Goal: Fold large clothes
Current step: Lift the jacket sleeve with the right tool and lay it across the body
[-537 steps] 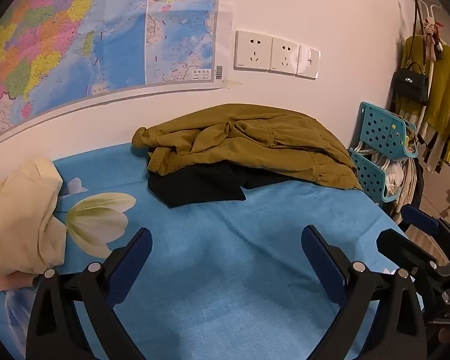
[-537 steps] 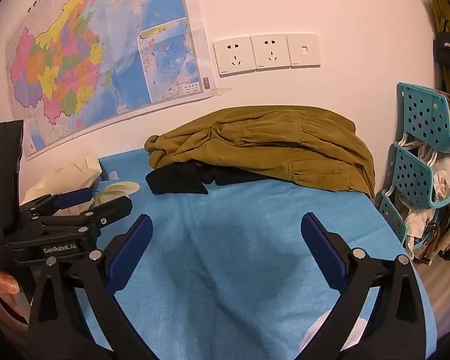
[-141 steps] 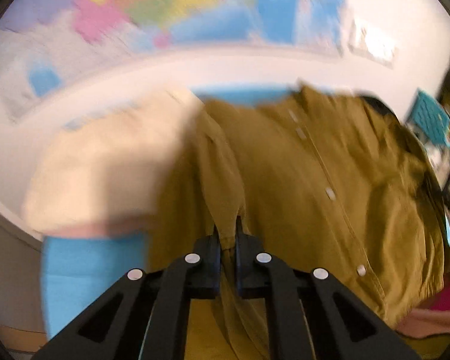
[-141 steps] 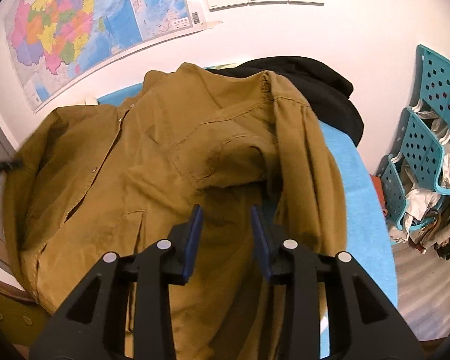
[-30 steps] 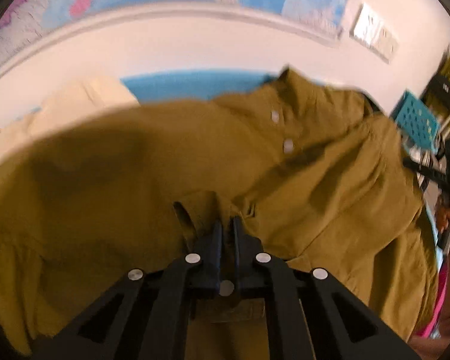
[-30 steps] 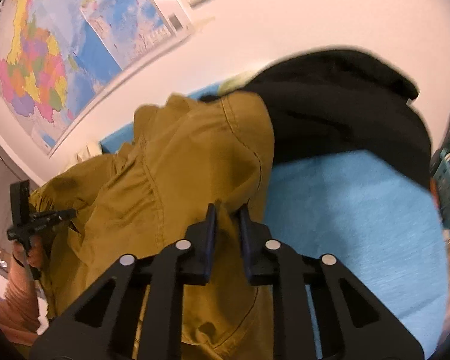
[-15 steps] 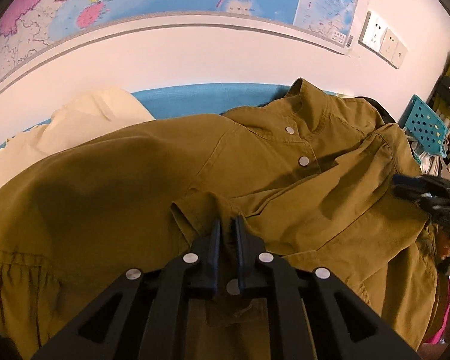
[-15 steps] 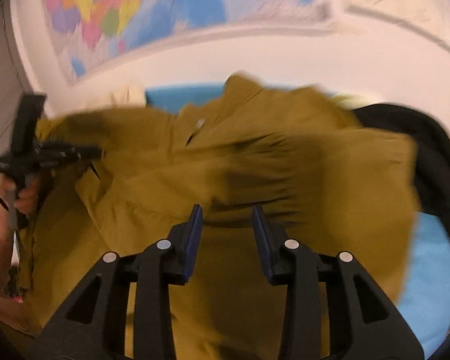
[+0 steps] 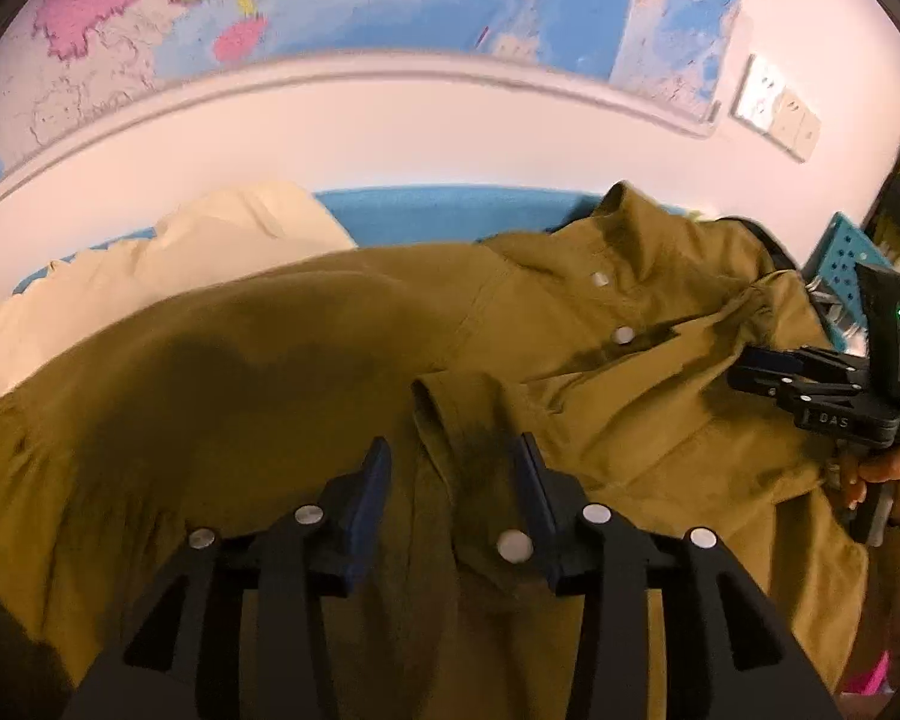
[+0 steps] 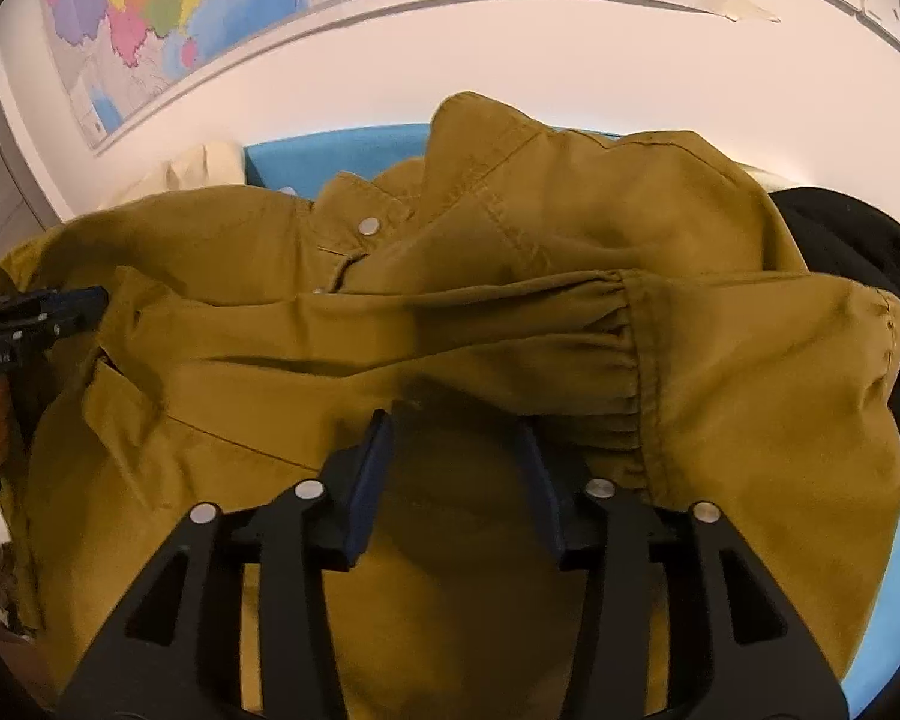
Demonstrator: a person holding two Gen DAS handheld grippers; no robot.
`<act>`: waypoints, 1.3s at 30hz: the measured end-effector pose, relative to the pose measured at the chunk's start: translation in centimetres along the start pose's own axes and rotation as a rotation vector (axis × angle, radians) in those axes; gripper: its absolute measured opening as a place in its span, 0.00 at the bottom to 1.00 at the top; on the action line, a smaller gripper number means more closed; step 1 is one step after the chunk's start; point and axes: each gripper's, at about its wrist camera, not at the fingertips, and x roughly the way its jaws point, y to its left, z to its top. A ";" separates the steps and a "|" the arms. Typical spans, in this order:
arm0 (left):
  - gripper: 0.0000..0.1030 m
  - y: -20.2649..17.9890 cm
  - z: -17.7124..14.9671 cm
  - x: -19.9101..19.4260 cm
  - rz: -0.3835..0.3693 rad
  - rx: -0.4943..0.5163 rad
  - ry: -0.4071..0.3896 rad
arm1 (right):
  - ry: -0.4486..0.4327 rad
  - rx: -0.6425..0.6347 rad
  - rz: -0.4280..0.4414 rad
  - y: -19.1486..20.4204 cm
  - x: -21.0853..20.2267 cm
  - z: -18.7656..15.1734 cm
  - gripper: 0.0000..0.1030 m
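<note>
An olive snap-button jacket (image 9: 222, 372) lies spread over the blue bed cover (image 9: 426, 213). Both sleeves are folded in across its front. My left gripper (image 9: 453, 456) hovers over the left sleeve's cuff (image 9: 450, 414); its jaws are opening and the cuff lies loose between them, untouched by the pads. In the right wrist view the jacket (image 10: 720, 222) fills the frame, and my right gripper (image 10: 456, 438) stands over the folded right sleeve (image 10: 510, 324), jaws opening, with the cloth lying under them and no pad pressing on it. Each gripper shows in the other's view (image 9: 744, 372) (image 10: 93, 303).
A cream garment (image 9: 168, 258) lies at the bed's far left and a black garment (image 10: 858, 240) at its right. A wall with a map (image 10: 168, 6) and sockets (image 9: 777, 114) runs behind. A teal rack (image 9: 837, 252) stands past the bed's right end.
My left gripper has opened and let go of the sleeve cuff. The right gripper swung its sleeve across the jacket front, then opened and released it.
</note>
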 end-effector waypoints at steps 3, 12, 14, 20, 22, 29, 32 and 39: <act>0.50 -0.1 -0.2 -2.9 -0.020 -0.004 -0.059 | -0.056 -0.034 0.106 2.4 -2.8 -0.8 0.49; 0.62 2.9 -1.8 -12.6 -0.014 -0.055 -0.229 | 0.098 -0.330 0.659 18.8 -3.7 -6.7 0.65; 0.62 3.5 -2.4 -13.9 0.009 -0.063 -0.252 | 0.146 -0.374 0.737 22.7 -2.3 -7.5 0.66; 0.64 5.3 -3.8 -16.0 0.026 -0.112 -0.271 | 0.224 -0.401 0.735 30.2 3.1 -7.6 0.80; 0.64 5.7 -4.3 -16.5 0.026 -0.120 -0.268 | 0.230 -0.395 0.733 31.2 4.4 -7.2 0.74; 0.64 6.9 -5.2 -20.4 0.010 -0.143 -0.350 | 0.178 -0.430 0.817 29.0 -0.8 -4.8 0.06; 0.66 6.5 -5.3 -22.4 -0.015 -0.142 -0.407 | 0.051 -0.438 0.759 23.7 -7.5 -1.9 0.06; 0.68 3.3 -4.6 -21.7 -0.053 -0.058 -0.421 | -0.036 -0.393 0.347 12.6 -16.0 2.1 0.06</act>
